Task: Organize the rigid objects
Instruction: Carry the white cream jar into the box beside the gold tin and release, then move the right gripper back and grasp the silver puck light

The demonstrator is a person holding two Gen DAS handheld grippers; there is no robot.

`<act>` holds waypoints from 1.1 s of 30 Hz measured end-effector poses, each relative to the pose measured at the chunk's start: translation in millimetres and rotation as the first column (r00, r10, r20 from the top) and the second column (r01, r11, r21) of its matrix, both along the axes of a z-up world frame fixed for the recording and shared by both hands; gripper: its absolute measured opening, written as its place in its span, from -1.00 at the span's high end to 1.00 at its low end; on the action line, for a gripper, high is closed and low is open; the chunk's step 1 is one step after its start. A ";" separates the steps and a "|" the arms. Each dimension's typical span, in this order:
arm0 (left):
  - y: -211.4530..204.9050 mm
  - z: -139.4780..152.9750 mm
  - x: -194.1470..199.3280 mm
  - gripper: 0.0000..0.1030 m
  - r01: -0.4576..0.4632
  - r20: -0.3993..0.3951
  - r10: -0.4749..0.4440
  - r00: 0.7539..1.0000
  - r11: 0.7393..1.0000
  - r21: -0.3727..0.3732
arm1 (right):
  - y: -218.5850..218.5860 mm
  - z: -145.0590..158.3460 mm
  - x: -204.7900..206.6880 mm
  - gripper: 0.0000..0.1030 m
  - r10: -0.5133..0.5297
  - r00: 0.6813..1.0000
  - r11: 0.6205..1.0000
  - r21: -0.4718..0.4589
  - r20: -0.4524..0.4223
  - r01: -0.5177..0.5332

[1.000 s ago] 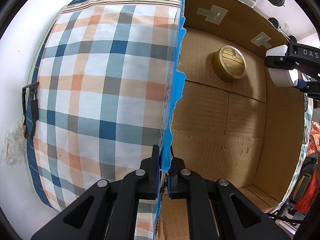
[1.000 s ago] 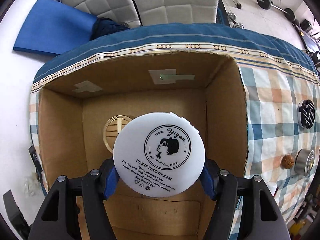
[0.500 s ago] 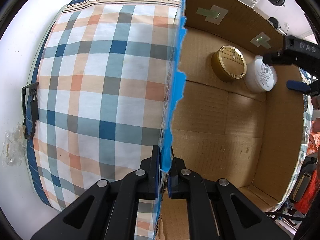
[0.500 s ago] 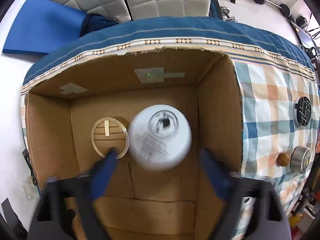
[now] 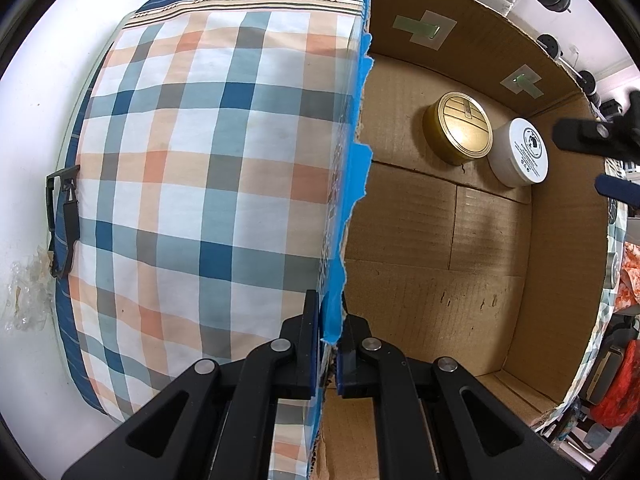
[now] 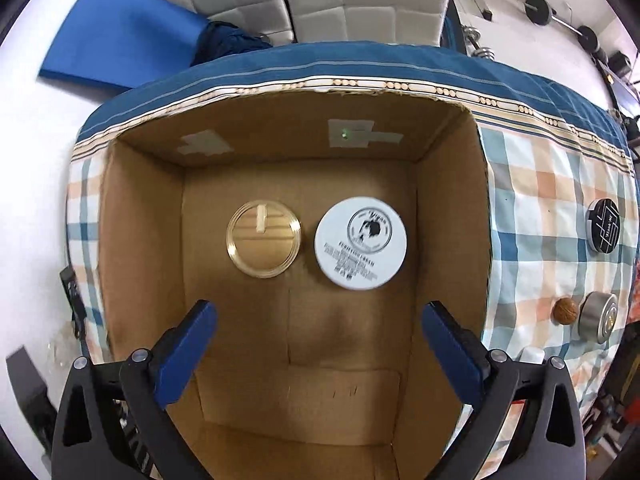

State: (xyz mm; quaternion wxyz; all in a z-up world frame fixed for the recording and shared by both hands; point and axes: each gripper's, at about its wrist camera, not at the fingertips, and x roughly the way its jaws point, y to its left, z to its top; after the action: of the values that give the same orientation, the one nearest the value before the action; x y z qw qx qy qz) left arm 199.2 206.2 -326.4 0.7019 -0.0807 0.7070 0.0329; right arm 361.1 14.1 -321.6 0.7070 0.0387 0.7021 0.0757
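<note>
Left gripper has its jaws clamped on the blue-taped wall of the cardboard box, holding it steady. Right gripper hangs above the box, jaws spread wide and empty. On the box floor beyond sits the white cream jar, its printed lid too blurred to read, just beside the gold tin. Out on the checked tablecloth, a black jar reads "Blank ME".
</note>
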 end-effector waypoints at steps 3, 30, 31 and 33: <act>-0.7 0.3 0.5 0.93 0.003 -0.002 -0.003 1.000 1.000 0.004 | 0.6 10.8 -13.7 -1.00 0.020 1.000 1.000 0.004 0.016 -0.020; -4.9 -4.5 -0.2 0.93 -0.020 0.008 0.019 1.000 0.999 0.029 | -275.5 15.2 -87.9 -1.00 -0.626 0.769 0.777 0.024 0.130 0.629; -4.8 -4.4 -0.2 0.93 -0.022 0.009 0.022 1.000 0.999 0.029 | -297.5 2.8 -92.7 -1.00 -0.668 0.732 0.738 -0.005 0.136 0.675; -4.9 -3.8 -0.2 0.92 -0.027 0.009 0.027 1.000 0.999 0.032 | -327.7 -18.3 -96.9 -1.00 -0.723 0.678 0.682 -0.023 0.133 0.731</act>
State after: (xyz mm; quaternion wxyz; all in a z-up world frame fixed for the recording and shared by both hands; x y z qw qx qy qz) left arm 199.0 201.3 -330.2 0.7055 -0.0791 0.7022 0.0536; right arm 264.3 -313.6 -339.9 0.7184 0.2837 0.5901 -0.2351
